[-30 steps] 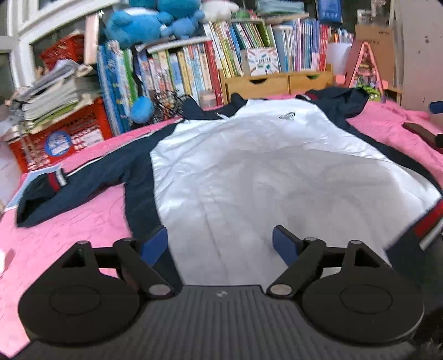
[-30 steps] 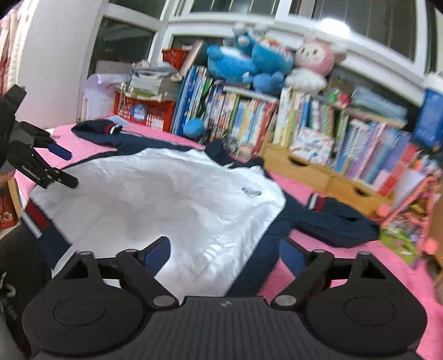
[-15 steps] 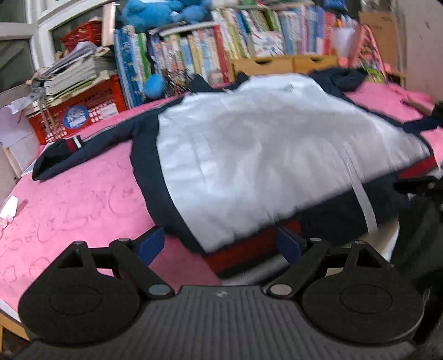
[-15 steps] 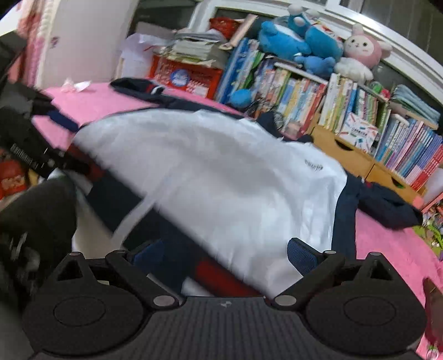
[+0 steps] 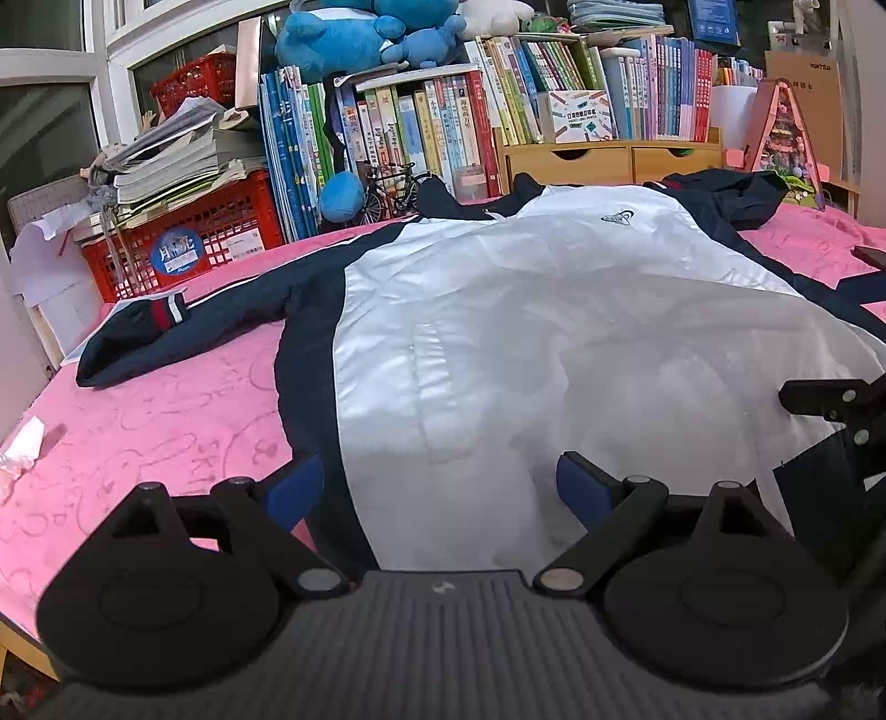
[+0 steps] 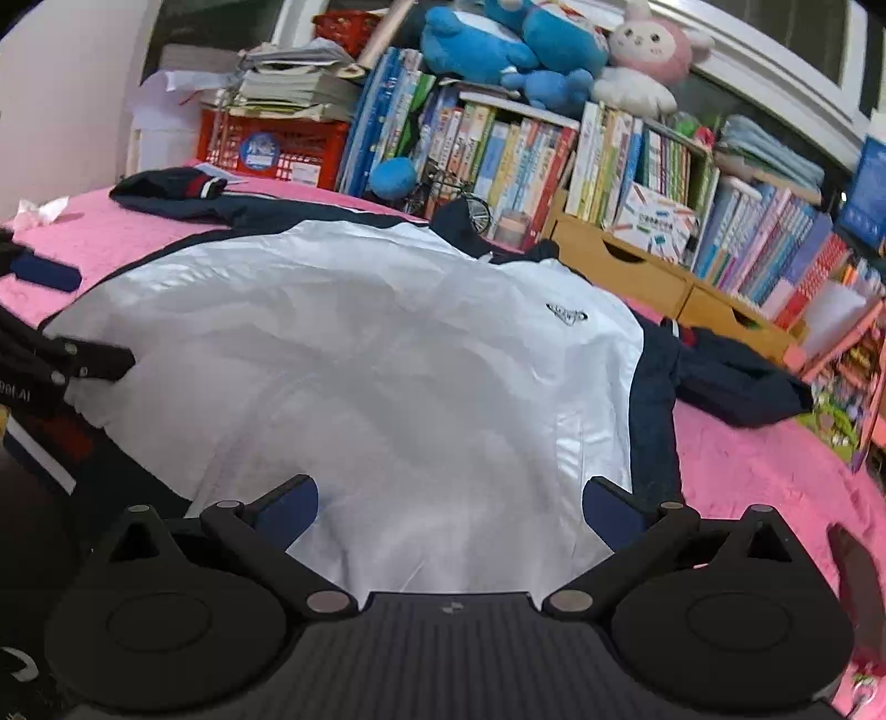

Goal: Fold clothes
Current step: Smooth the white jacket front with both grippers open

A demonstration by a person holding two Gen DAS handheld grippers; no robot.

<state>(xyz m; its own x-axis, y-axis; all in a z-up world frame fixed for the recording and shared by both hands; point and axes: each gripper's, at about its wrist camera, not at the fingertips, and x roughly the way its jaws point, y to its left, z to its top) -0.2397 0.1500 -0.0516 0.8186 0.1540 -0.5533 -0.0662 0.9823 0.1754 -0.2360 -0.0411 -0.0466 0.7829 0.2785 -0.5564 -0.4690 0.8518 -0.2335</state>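
A white jacket [image 5: 554,332] with navy sleeves lies spread front-up on the pink cover [image 5: 166,432]. Its left sleeve [image 5: 183,327] stretches out to the left, and the right sleeve [image 6: 736,376] lies bunched at the far right. My left gripper [image 5: 437,482] hovers low over the jacket's lower left part, jaws opening, with the cloth lying under the gap and untouched by the pads. My right gripper [image 6: 448,507] does the same over the lower right part, jaws opening wide. One finger of the left gripper [image 6: 94,360] shows at the right wrist view's left edge.
Along the back stand rows of books [image 5: 443,127], a red crate [image 5: 183,243] under stacked papers, wooden drawers [image 5: 609,160] and plush toys [image 6: 498,44]. A crumpled tissue [image 5: 22,448] lies at the left edge. A dark reddish object [image 6: 853,576] lies on the cover at the right.
Half a second ago the jacket's red-banded hem showed between both pairs of fingers; now only the white body does. Both jaws stand a little wider, the right view has shifted.
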